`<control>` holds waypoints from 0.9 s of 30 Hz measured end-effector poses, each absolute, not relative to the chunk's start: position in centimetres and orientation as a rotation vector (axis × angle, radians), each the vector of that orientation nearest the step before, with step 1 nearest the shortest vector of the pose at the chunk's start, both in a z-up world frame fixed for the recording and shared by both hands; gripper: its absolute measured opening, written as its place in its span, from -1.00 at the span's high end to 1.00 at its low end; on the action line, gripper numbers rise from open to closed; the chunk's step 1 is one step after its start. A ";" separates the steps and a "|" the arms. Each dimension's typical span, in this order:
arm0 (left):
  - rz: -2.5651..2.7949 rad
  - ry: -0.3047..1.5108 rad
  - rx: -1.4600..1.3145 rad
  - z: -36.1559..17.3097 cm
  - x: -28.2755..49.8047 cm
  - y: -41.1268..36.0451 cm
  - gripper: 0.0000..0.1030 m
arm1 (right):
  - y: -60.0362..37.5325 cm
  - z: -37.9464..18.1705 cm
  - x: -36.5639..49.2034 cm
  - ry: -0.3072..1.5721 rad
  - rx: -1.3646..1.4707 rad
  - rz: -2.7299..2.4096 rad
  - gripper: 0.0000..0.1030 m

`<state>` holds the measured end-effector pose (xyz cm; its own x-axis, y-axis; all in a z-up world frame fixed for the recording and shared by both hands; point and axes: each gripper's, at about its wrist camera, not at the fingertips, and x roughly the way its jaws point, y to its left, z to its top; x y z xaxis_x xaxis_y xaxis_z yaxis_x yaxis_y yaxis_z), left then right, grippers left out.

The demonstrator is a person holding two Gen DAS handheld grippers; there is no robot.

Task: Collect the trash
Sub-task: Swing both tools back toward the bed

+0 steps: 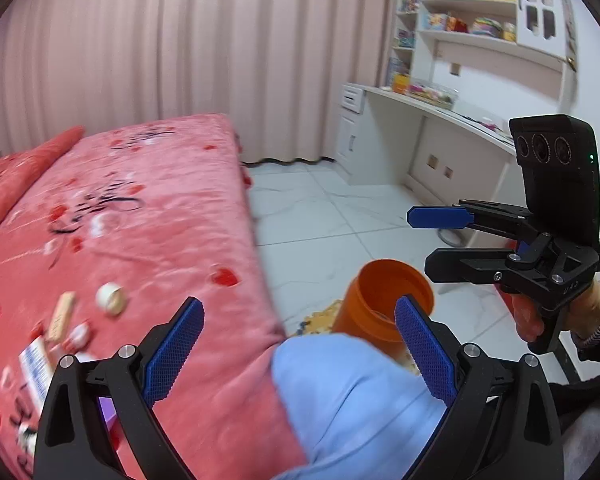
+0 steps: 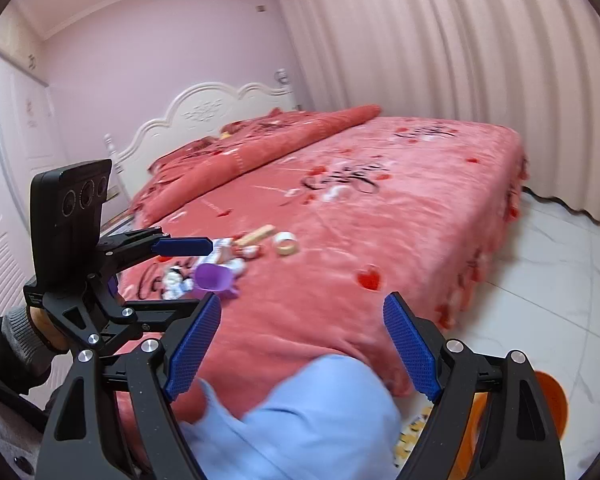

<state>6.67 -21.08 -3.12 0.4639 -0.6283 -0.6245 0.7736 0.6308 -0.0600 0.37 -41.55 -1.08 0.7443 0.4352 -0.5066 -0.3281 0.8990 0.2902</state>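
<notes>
Plush pink bedspread (image 2: 400,216); round orange bin (image 1: 384,300).

Scattered trash (image 2: 236,258) on pink bed (image 2: 380,216)

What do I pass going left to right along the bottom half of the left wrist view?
Blue-and-white wrapper → biscuit-like stick → tape roll → orange bin → right claw.

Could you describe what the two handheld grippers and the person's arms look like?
Both the left gripper and right gripper are matte black frames with silver screws and blue cross-hatched finger pads. Each carries a black camera block with three round lenses; a small green light shows on the right one. The bare hands emerge from dark sleeves with grey knit cuffs.
</notes>
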 end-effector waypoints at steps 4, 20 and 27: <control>-0.802 0.650 0.211 -2.9 6.3 -17.0 -0.85 | -37.8 -0.3 1.0 0.584 0.168 0.479 -0.76; -0.502 0.683 0.098 -4.4 6.3 -1.4 -0.89 | -22.6 -0.5 5.6 0.632 0.094 0.754 -0.76; -0.429 0.725 0.087 -5.9 8.2 3.2 -0.89 | -17.1 -2.8 7.0 0.694 0.087 0.851 -0.76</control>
<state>8.17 3.18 -5.86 0.6663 -0.3497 -0.6586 0.4090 0.9099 -0.0694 7.02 -17.05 -2.79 0.4559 0.7161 -0.5286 -0.6616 0.6699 0.3369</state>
